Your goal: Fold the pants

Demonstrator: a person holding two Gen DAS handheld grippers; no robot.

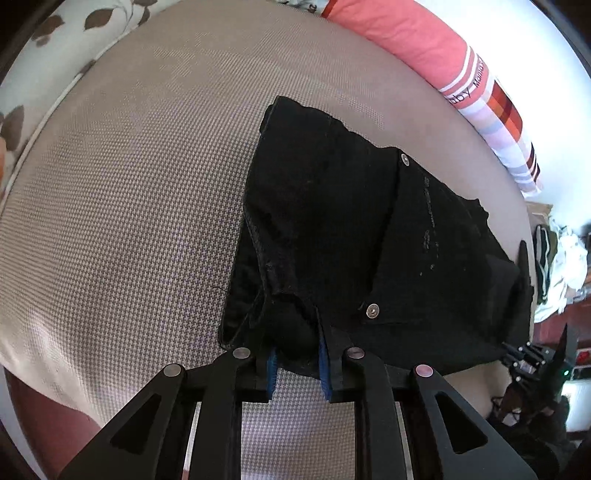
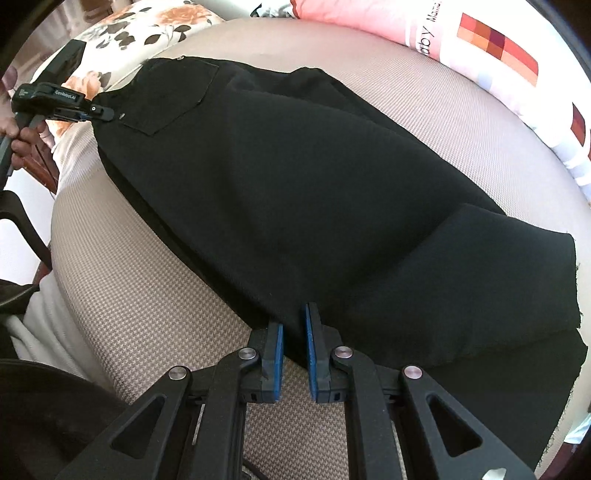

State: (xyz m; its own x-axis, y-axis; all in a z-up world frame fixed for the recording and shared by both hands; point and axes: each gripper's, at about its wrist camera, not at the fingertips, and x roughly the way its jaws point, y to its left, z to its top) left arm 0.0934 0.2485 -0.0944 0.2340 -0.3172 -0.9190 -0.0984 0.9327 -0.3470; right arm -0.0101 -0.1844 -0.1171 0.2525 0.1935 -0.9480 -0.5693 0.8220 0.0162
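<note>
Black pants (image 2: 295, 206) lie across a bed covered in a beige houndstooth sheet (image 2: 177, 302). In the left wrist view the waist end with its metal button (image 1: 372, 311) is nearest. My left gripper (image 1: 295, 360) has its blue-padded jaws around a bunched fold of the waistband. It also shows in the right wrist view (image 2: 99, 110) at the far left, at the pocket corner. My right gripper (image 2: 293, 345) has its jaws narrowly apart around the near edge of the folded pant legs.
A pink and white pillow (image 1: 424, 40) lies along the far side of the bed. A floral pillow (image 2: 147, 26) sits at the far left. Clothes and clutter (image 1: 561, 266) lie beyond the bed's right edge.
</note>
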